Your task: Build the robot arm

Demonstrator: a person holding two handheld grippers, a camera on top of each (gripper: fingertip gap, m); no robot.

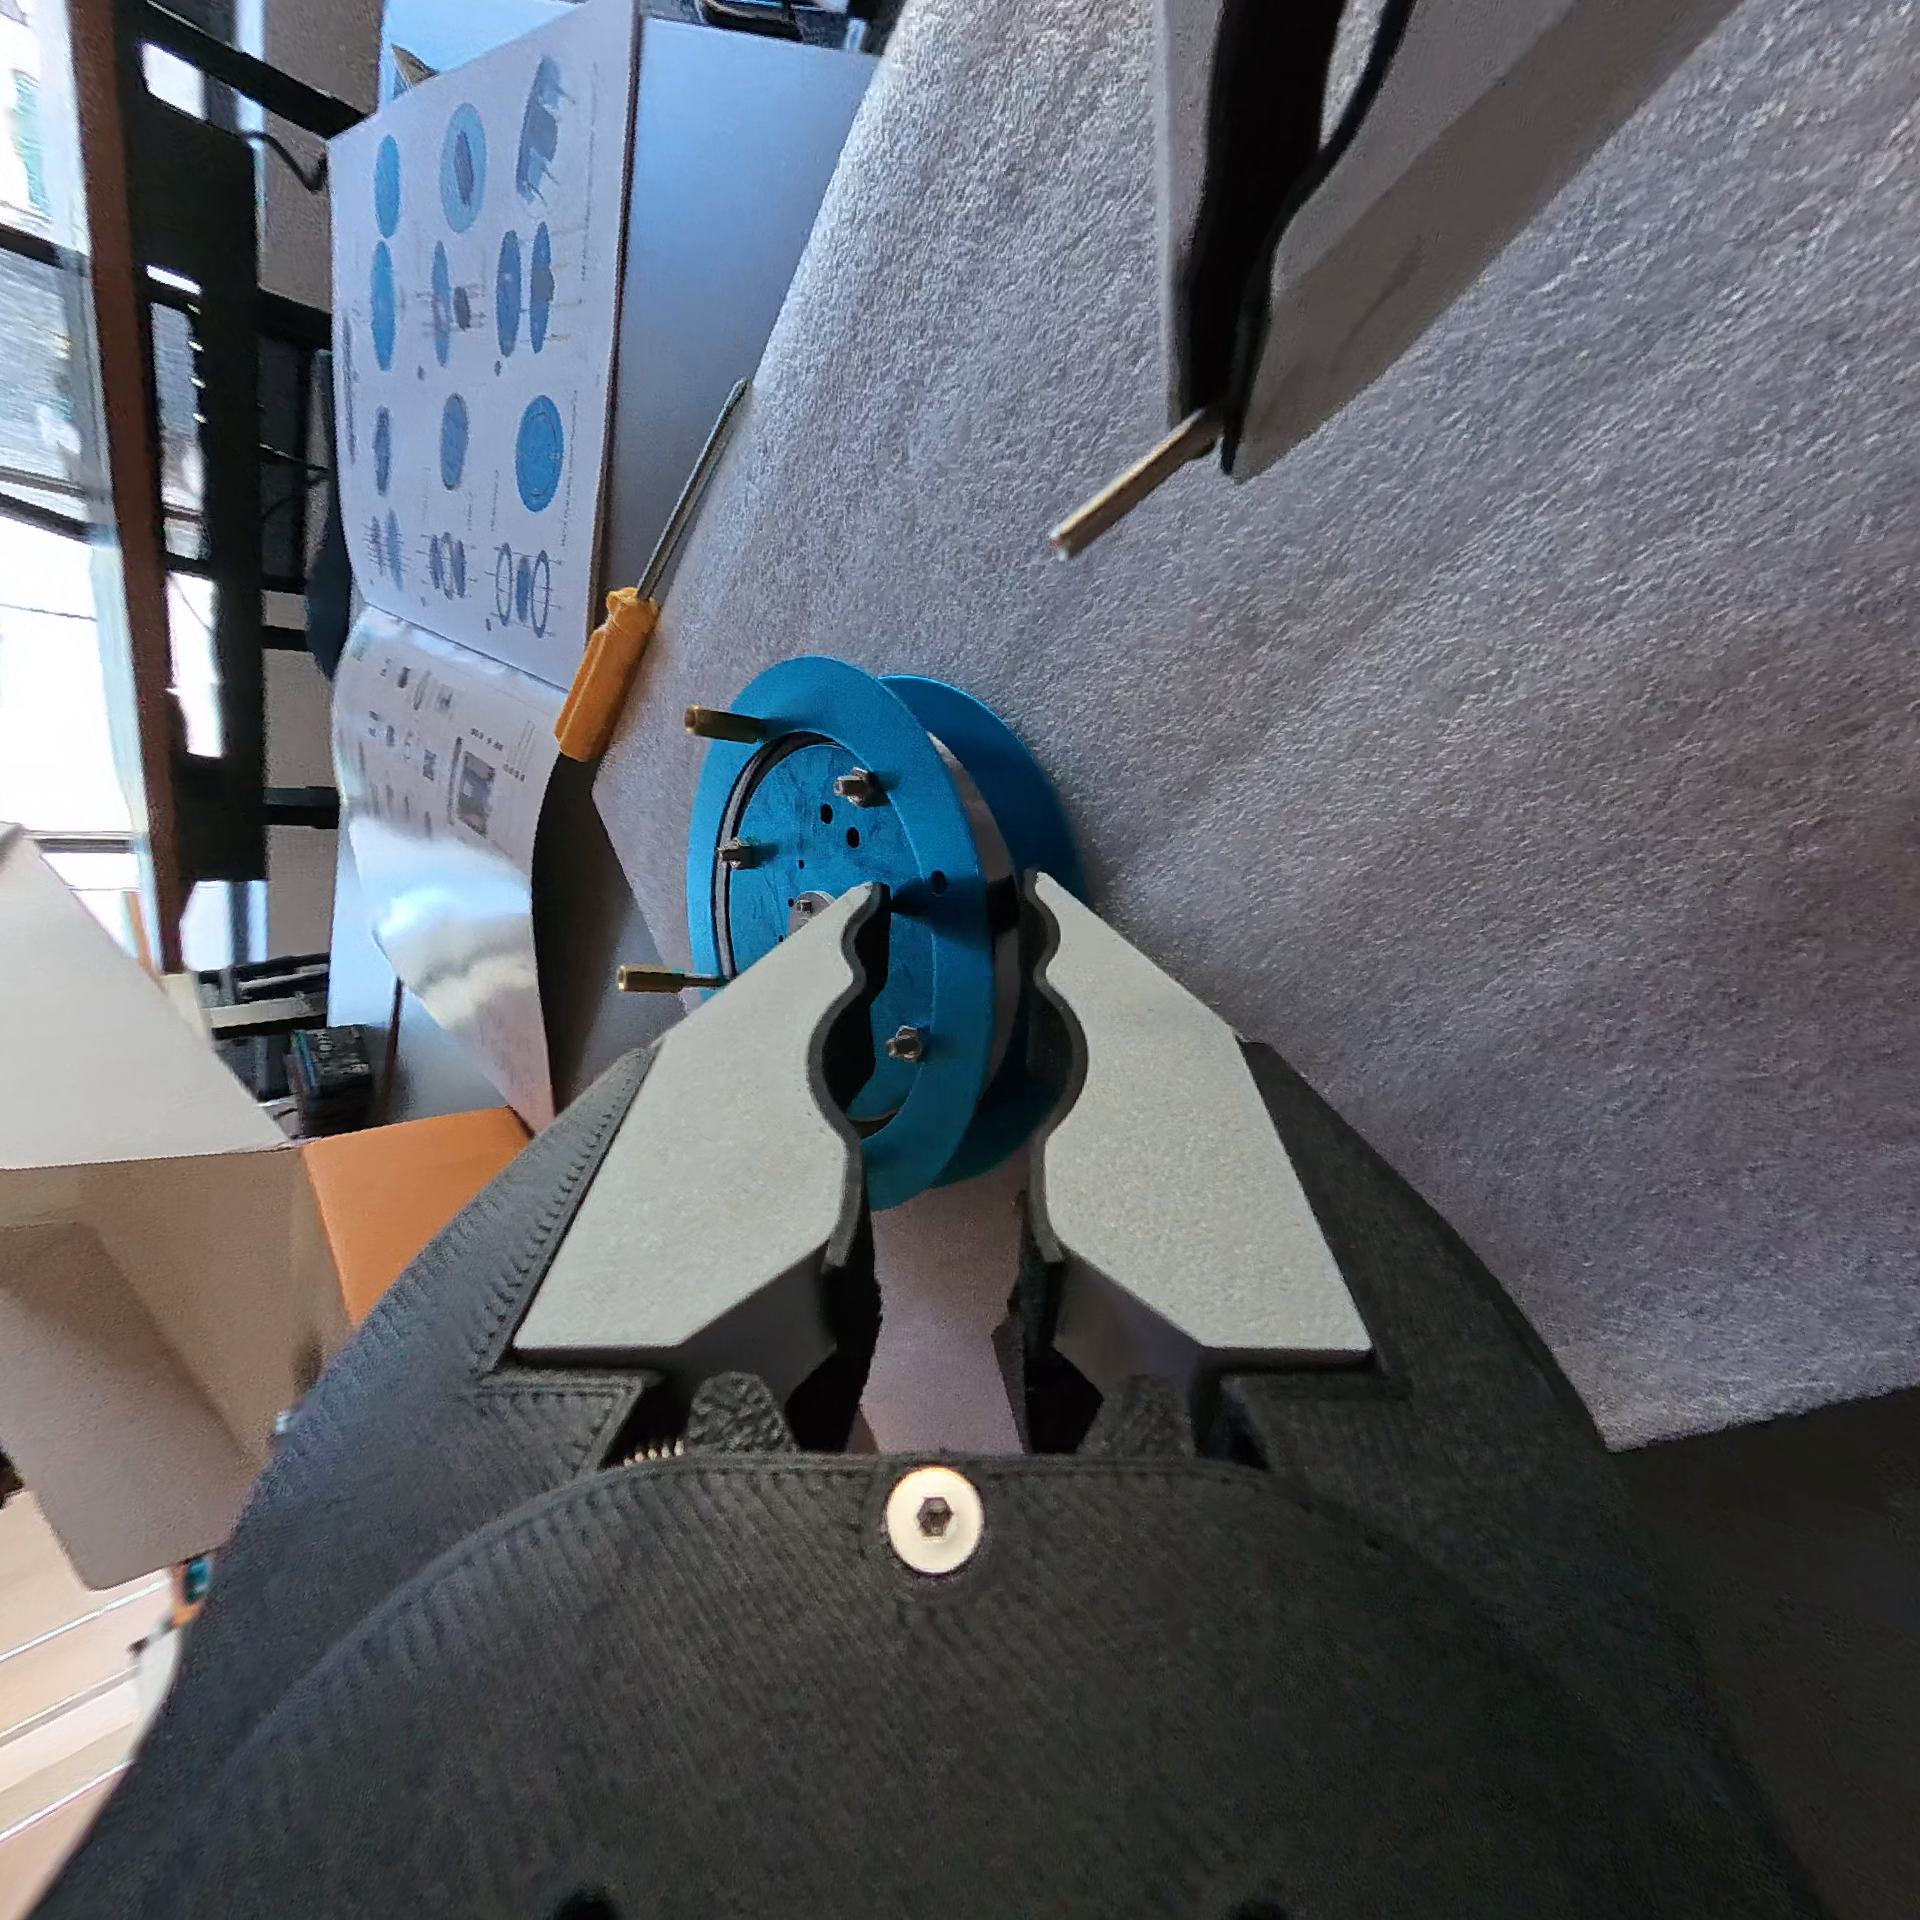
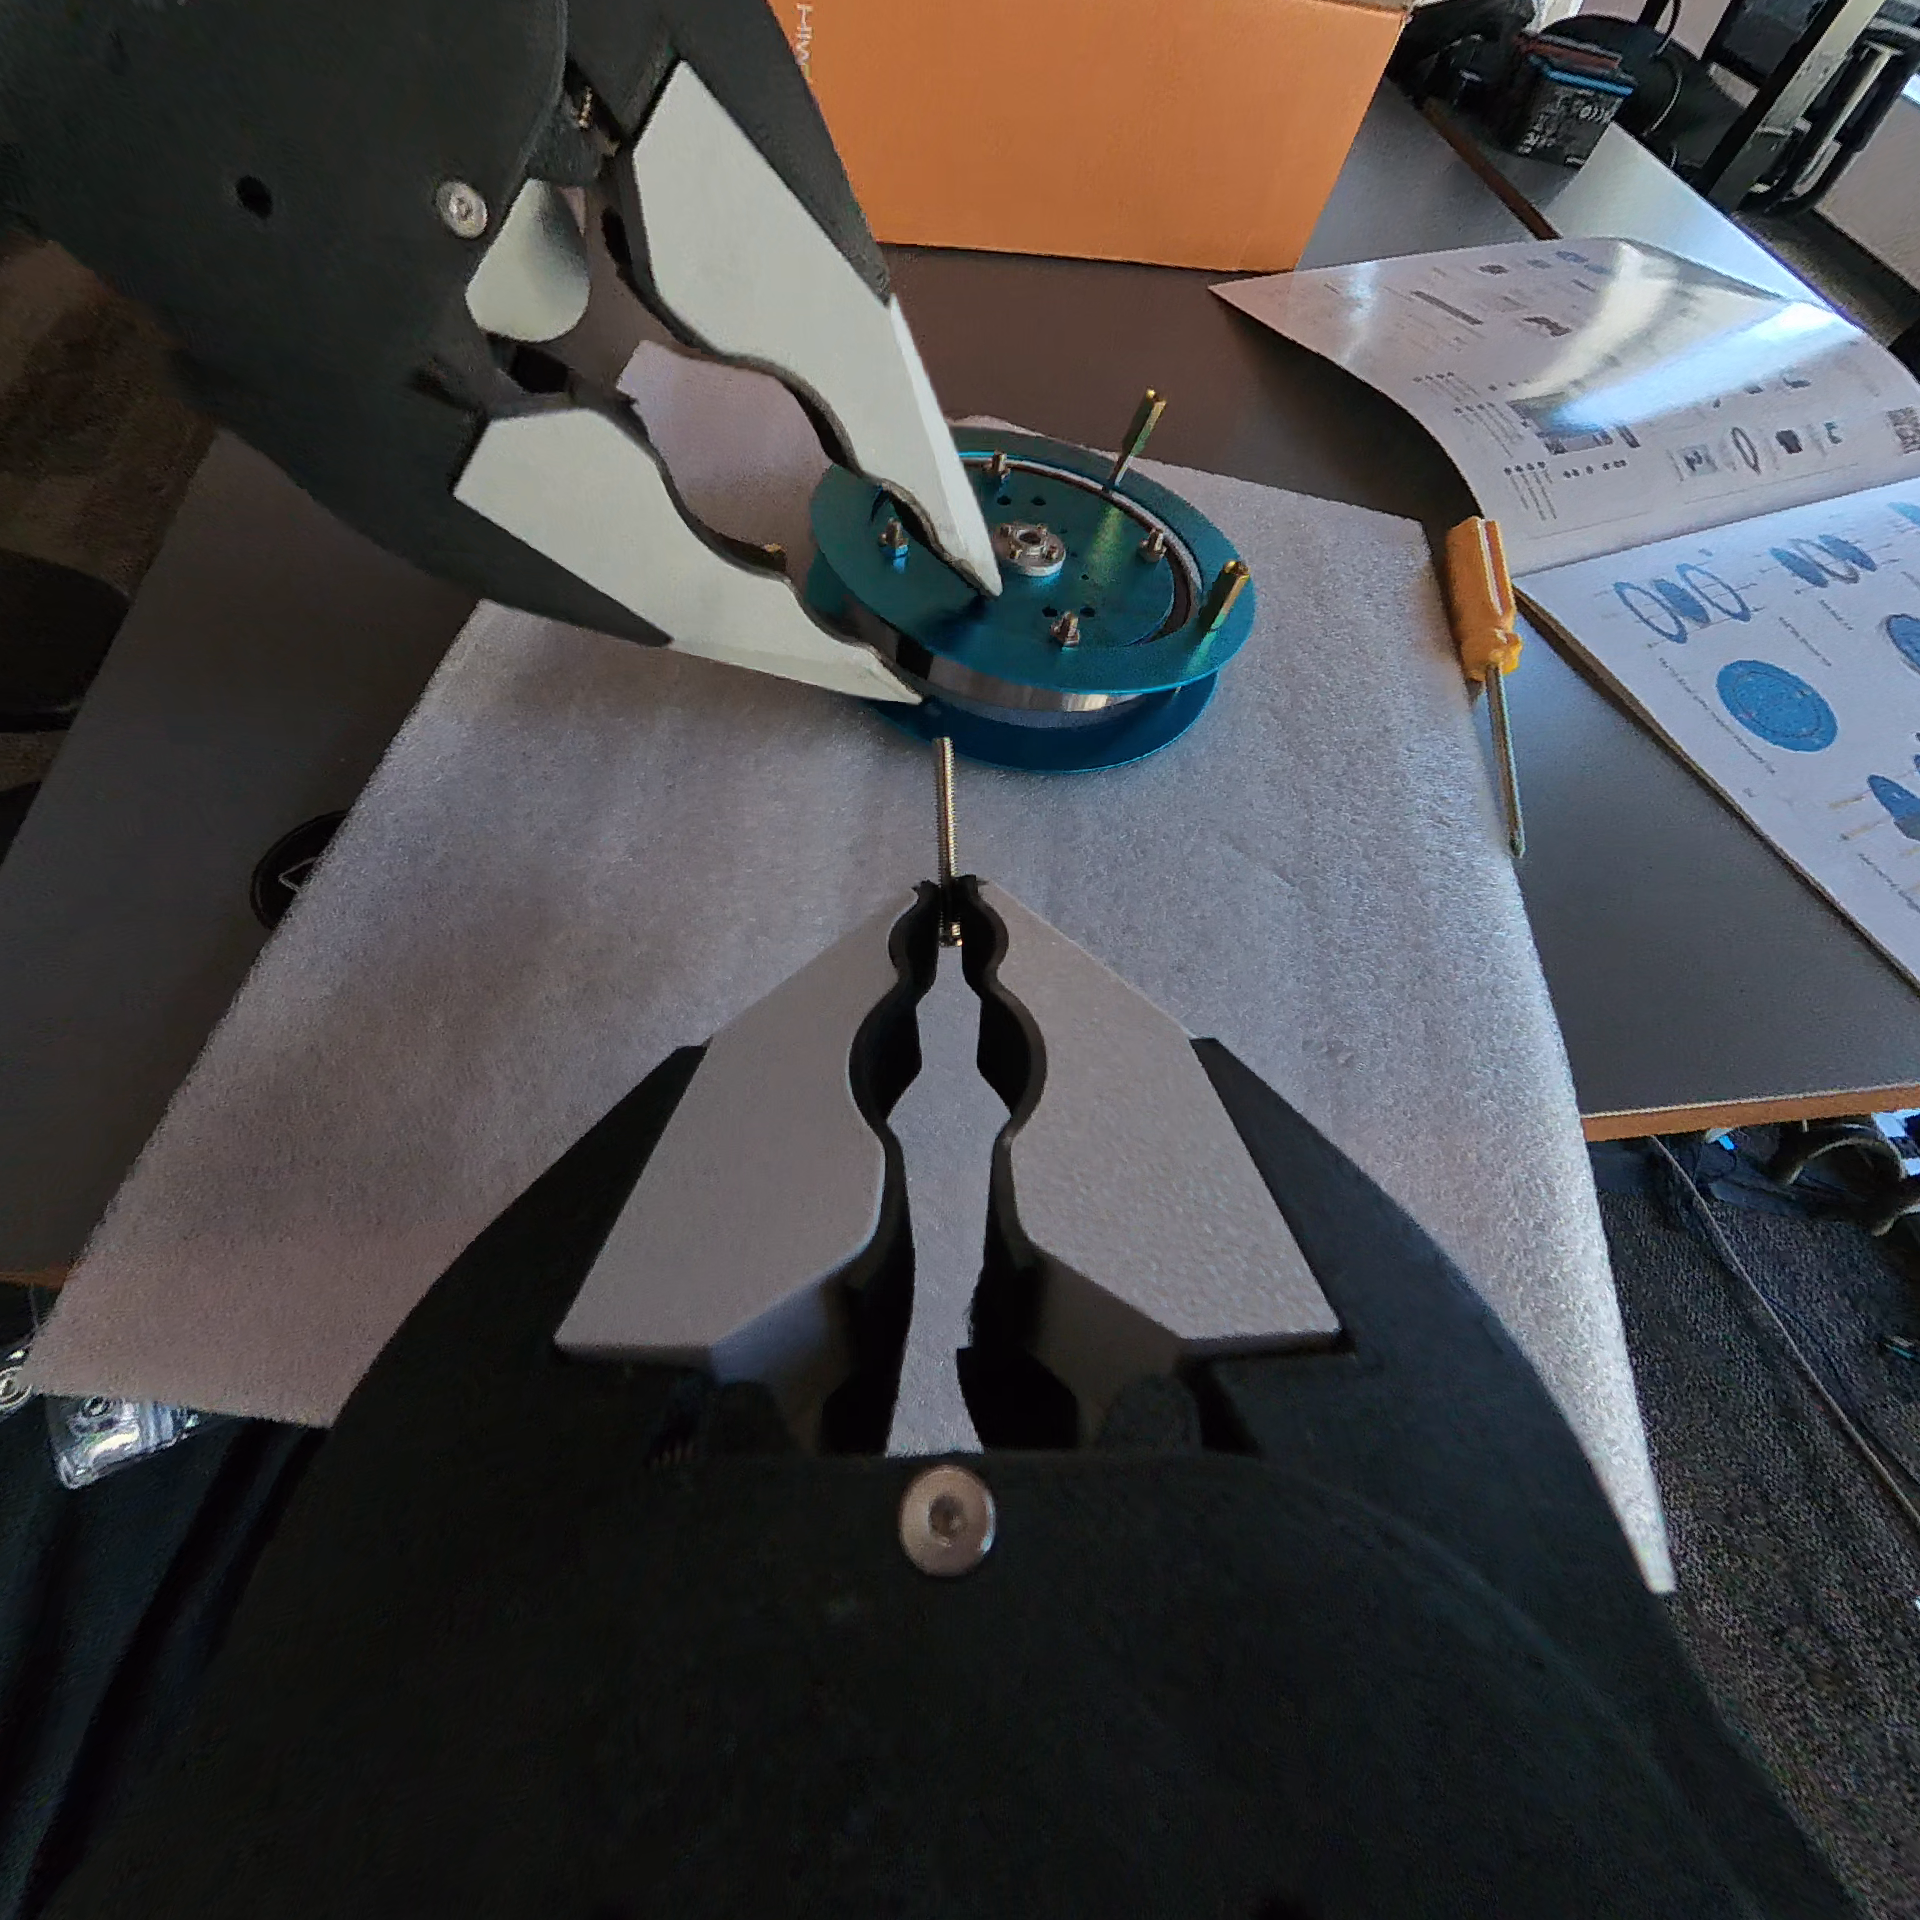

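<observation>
We see a blue disc assembly [image 2: 1039,623] lying flat on a grey foam sheet [image 2: 644,831] that covers the dark surface [image 2: 1662,987]. It is made of two blue anodised plates stacked one over the other with a bright metal ring between them. The upper plate carries a small silver hub at its centre, four short hex studs around it, and two tall brass standoffs [image 2: 1226,592] at its rim.

The left gripper [image 1: 951,904] has its jaws clamped on the near edge of the assembly, one finger over the top plate and the other at the side and underside.

The right gripper [image 2: 948,909] has its jaws closed on the head end of one long threaded screw [image 2: 945,810], which points forward, its tip just short of the assembly's rim.

Beside the foam lies one yellow-handled screwdriver [image 2: 1486,613], next to one open instruction booklet [image 2: 1714,499]. One orange cardboard box [image 2: 1091,125] stands behind.
</observation>
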